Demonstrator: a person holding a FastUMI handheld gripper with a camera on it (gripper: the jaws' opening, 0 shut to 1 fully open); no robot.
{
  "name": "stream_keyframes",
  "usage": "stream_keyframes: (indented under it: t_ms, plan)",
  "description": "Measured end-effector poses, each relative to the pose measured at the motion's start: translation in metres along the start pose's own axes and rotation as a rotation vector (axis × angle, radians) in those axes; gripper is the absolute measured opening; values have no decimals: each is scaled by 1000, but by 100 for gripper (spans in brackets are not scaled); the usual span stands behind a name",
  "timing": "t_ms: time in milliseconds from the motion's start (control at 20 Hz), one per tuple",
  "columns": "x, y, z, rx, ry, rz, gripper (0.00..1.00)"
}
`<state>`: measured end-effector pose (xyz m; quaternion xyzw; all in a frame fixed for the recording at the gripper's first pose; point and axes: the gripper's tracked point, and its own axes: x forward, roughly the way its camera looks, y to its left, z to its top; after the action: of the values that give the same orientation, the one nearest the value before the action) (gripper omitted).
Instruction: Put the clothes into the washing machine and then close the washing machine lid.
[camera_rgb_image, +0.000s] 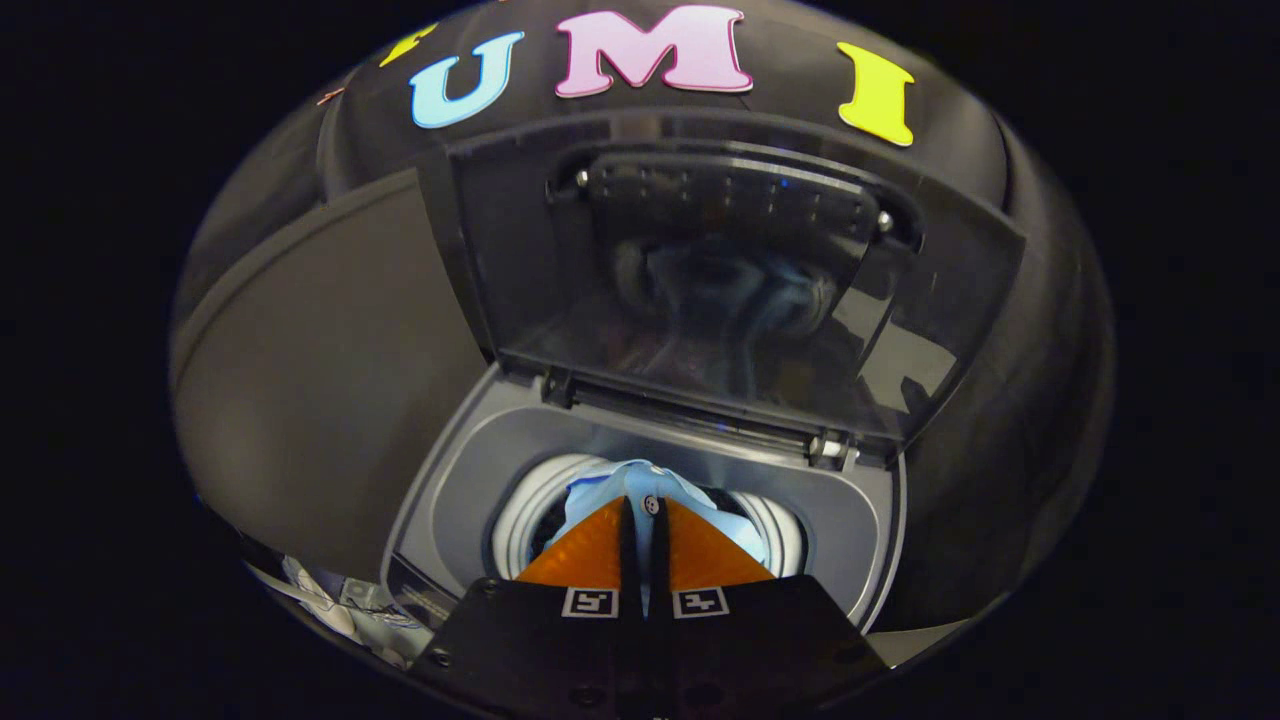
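Dark booth, lid (720, 290) raised, tongs (641, 512) seemingly pinching shirt (610, 485) over drum rim (520, 510)

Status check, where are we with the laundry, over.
Gripper shut on light blue garment, over drum opening. Washer lid up, not yet closed. Nothing in the way.

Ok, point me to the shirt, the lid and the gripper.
shirt (600, 490): gripper view, light blue fabric over the drum, left of the fingertips.
lid (700, 290): gripper view, middle of the raised glass panel.
gripper (640, 515): gripper view, between the fingertips, shut on the shirt.
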<state>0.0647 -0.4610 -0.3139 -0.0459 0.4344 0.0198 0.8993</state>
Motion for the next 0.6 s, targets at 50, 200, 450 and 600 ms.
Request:
stream_keyframes:
  t_ms: [50, 200, 450, 600]
  plan:
    - [7, -1, -8, 15, 19, -9, 5]
    - [23, -8, -37, 65, 103, -60, 5]
    - [27, -14, -53, 54, 136, -81, 5]
    - [28, -12, -53, 60, 143, -82, 5]
